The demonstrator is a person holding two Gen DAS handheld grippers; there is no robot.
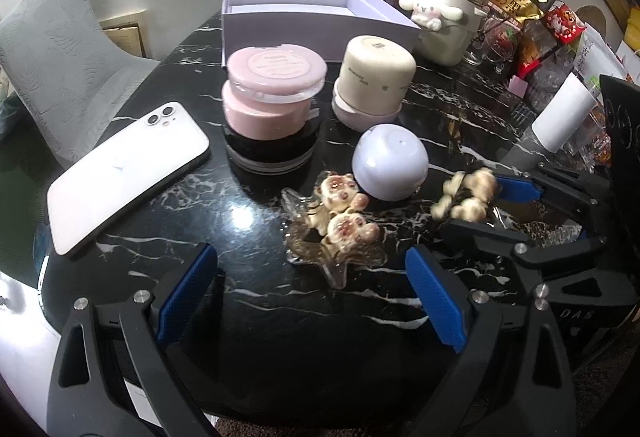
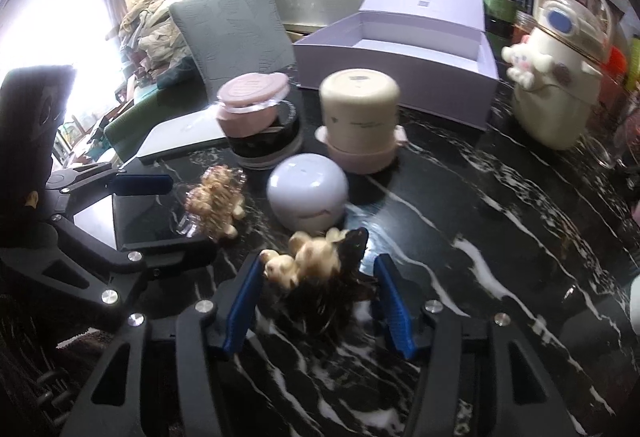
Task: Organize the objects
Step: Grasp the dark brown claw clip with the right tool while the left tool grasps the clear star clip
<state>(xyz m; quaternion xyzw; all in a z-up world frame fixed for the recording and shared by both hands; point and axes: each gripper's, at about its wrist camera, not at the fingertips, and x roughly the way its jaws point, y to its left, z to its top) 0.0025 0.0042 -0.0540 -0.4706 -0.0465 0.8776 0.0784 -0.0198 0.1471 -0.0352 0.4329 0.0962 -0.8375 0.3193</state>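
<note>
Two grippers over a black marble table. Left gripper stands wide, nothing between its pads, just short of one bear clip. Right gripper is closed on a second clip. Beyond: white dome, pink jars, cream cup, open box farthest.

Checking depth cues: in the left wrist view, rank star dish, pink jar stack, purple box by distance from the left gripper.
From the left gripper:
1. Star dish, just ahead, right of centre.
2. Pink jar stack, further back, centre.
3. Purple box, rear of the table.
</note>
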